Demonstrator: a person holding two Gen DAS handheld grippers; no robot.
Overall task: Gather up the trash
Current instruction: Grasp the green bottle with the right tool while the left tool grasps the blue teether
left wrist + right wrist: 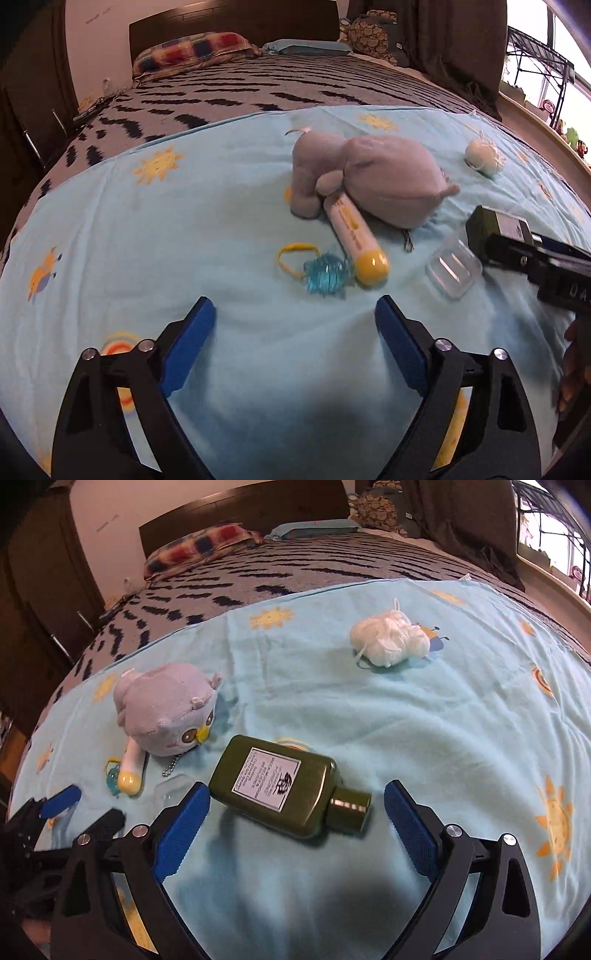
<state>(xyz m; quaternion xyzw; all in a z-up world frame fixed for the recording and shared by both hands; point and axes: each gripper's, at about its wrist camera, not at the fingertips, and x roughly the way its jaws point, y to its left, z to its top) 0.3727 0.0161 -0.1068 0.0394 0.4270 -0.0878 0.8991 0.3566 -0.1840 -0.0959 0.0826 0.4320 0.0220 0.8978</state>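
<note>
A green bottle (280, 788) with a white label lies on the light blue blanket (443, 738), just ahead of my open right gripper (297, 794); its far end shows in the left wrist view (495, 225). A crumpled white wad (389, 638) lies farther back, also in the left wrist view (482, 157). My left gripper (295, 310) is open and empty, short of a white tube with a yellow cap (356, 236), a blue crinkled wrapper (327, 278), a yellow band (295, 254) and a clear plastic lid (452, 269).
A grey plush owl (166, 712) lies on the tube's far end, seen from behind in the left wrist view (369, 177). The bed's patterned cover (258, 85) and pillows (192, 50) lie beyond. A window ledge (546, 122) runs along the right.
</note>
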